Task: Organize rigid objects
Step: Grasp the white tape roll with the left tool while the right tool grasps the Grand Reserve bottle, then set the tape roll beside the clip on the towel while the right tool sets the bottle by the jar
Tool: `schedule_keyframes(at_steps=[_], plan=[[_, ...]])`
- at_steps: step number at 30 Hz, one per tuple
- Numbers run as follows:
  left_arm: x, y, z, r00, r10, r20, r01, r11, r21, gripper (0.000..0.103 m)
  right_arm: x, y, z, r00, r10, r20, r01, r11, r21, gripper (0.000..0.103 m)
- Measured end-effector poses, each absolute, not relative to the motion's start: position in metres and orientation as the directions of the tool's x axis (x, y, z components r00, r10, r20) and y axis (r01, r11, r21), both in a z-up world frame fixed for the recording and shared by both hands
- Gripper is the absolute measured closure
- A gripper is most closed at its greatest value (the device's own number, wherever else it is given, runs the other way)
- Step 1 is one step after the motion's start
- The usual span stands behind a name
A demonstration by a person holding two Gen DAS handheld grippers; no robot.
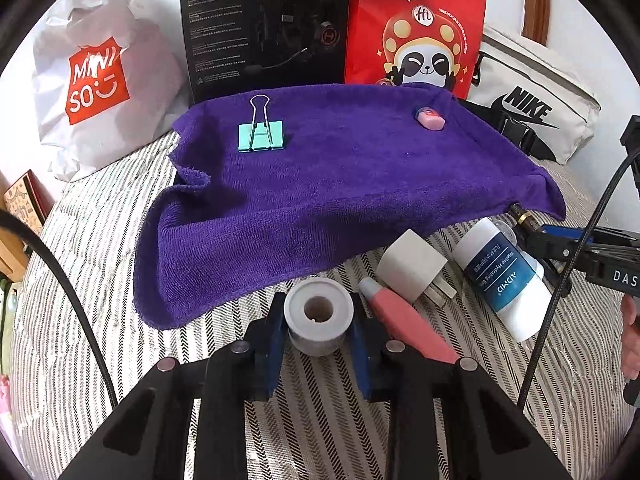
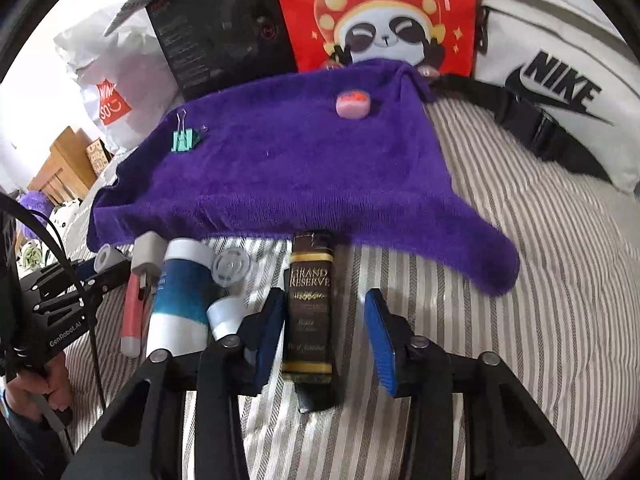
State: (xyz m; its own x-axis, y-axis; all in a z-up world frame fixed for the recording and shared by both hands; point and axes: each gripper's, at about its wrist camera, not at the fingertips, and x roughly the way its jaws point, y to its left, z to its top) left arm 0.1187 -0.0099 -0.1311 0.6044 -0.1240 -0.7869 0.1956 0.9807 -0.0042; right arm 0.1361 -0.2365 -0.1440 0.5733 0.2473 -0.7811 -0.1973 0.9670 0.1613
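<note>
Left claw clamped on grey spool, low over striped bed. Right claw apart, straddling dark box lettered "GRAND RESERVE", box flat on bed. Tube reads "AIDMU", lies beside white plug & pink pen. Purple towel carries teal clip at left, pink eraser far right. Behind: "MINISO" bag, black headset box, red panda bag w/ Chinese text, "NIKE" bag.
</note>
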Motion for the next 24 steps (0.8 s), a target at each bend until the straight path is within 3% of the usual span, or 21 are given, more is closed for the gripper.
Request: schedule_keyframes(at_steps=[1,2,12,24], plan=[[0.119,-0.010,-0.131,0.604,-0.125,-0.787,0.195,0.981,-0.006,0.075,0.137,-0.236,-0.145,0.564,0.267,-0.781,-0.209,0.962,0.178,0.079],[0.119,-0.010,-0.131,0.604,-0.128,-0.787,0.195,0.981,-0.010,0.075,0.137,-0.237,-0.144,0.552,0.302,-0.777,-0.220,0.952,0.213,0.080],[0.119,-0.009,-0.131,0.602,-0.137,-0.787,0.195,0.981,-0.022,0.075,0.120,-0.262,-0.138,0.592,0.153,-0.791,-0.133,0.987,0.091,0.080],[0.119,-0.009,-0.131,0.603,-0.132,-0.787,0.194,0.981,-0.016,0.075,0.101,-0.265,-0.130,0.593,0.190,-0.783,-0.141,0.981,0.131,0.080]])
